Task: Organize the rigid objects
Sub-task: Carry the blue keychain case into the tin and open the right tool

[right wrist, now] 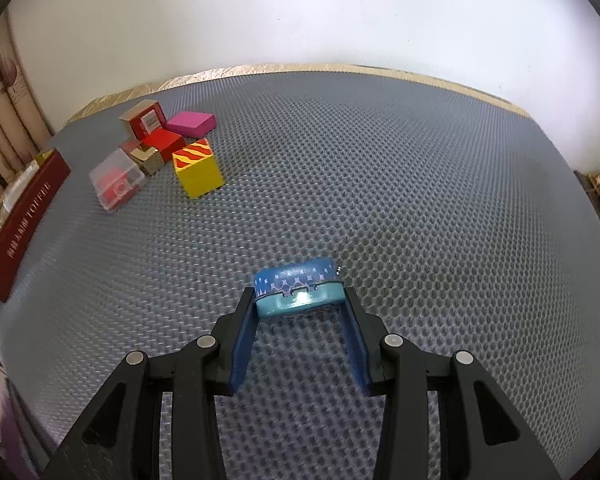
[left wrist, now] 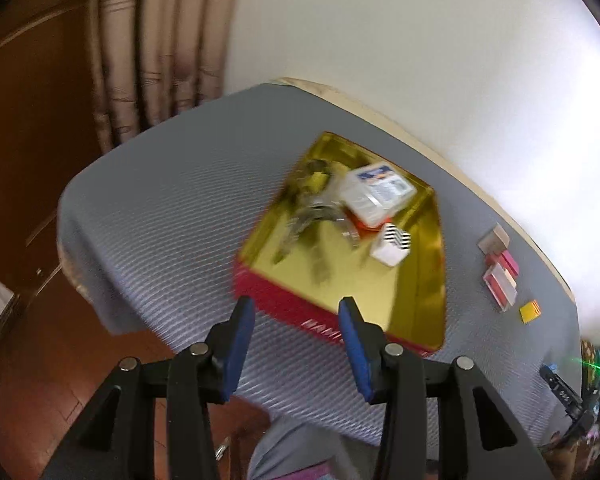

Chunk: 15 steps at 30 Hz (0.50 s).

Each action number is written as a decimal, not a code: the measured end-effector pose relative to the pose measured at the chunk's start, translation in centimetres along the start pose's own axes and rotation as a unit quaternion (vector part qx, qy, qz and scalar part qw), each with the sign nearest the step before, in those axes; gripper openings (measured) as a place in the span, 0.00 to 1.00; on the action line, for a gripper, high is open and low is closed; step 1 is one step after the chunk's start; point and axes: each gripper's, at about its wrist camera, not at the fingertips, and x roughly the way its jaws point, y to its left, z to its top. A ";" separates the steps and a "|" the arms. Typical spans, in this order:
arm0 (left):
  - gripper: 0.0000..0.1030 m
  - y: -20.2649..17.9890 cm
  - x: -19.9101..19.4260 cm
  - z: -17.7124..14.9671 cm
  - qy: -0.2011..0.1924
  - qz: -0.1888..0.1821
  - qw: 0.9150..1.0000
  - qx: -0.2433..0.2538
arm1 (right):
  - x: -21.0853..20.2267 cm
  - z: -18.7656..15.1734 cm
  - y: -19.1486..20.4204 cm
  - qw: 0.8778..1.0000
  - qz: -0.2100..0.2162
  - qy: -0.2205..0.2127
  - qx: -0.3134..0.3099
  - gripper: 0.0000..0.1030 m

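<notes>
My right gripper (right wrist: 300, 294) is shut on a small blue patterned box (right wrist: 298, 292), held between its fingertips just above the grey mat. My left gripper (left wrist: 296, 308) is open and empty, hovering over the near red wall of a gold-lined tin tray (left wrist: 340, 292). The tray holds keys (left wrist: 312, 212), a white plastic case (left wrist: 376, 192) and a striped white box (left wrist: 392, 246). A cluster of small blocks sits on the mat: a yellow block (right wrist: 198, 174), a clear case (right wrist: 116, 182), a pink block (right wrist: 190, 124) and red blocks (right wrist: 162, 142).
The grey textured mat (right wrist: 380, 180) covers a table against a white wall. The tray's red side (right wrist: 24, 220) shows at the left of the right wrist view. Curtains (left wrist: 160, 40) and a wooden door stand at the left. The block cluster (left wrist: 500, 276) lies right of the tray.
</notes>
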 end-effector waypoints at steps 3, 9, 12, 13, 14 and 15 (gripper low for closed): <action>0.44 0.8 -0.4 -0.4 -0.005 -0.010 1.000 -0.014 | -1.8 1.0 2.4 1.000 0.025 -0.010 -0.013 0.37; 0.44 -1.2 -0.4 -0.9 -0.009 -0.006 0.999 0.032 | -5.5 5.4 11.3 0.991 0.105 -0.036 -0.080 0.37; 0.44 -2.4 -0.4 -1.1 -0.004 -0.014 0.998 0.065 | -6.2 7.8 17.5 0.979 0.152 -0.036 -0.128 0.37; 0.45 -2.7 -0.4 -1.3 -0.006 -0.011 0.997 0.076 | -6.1 8.6 20.1 0.974 0.169 -0.033 -0.146 0.37; 0.45 -3.0 -0.5 -1.3 -0.007 -0.006 0.996 0.085 | -5.8 9.1 21.8 0.970 0.181 -0.030 -0.159 0.37; 0.45 -3.1 -0.5 -1.3 -0.007 -0.004 0.996 0.090 | -5.7 9.3 23.3 0.967 0.187 -0.030 -0.170 0.37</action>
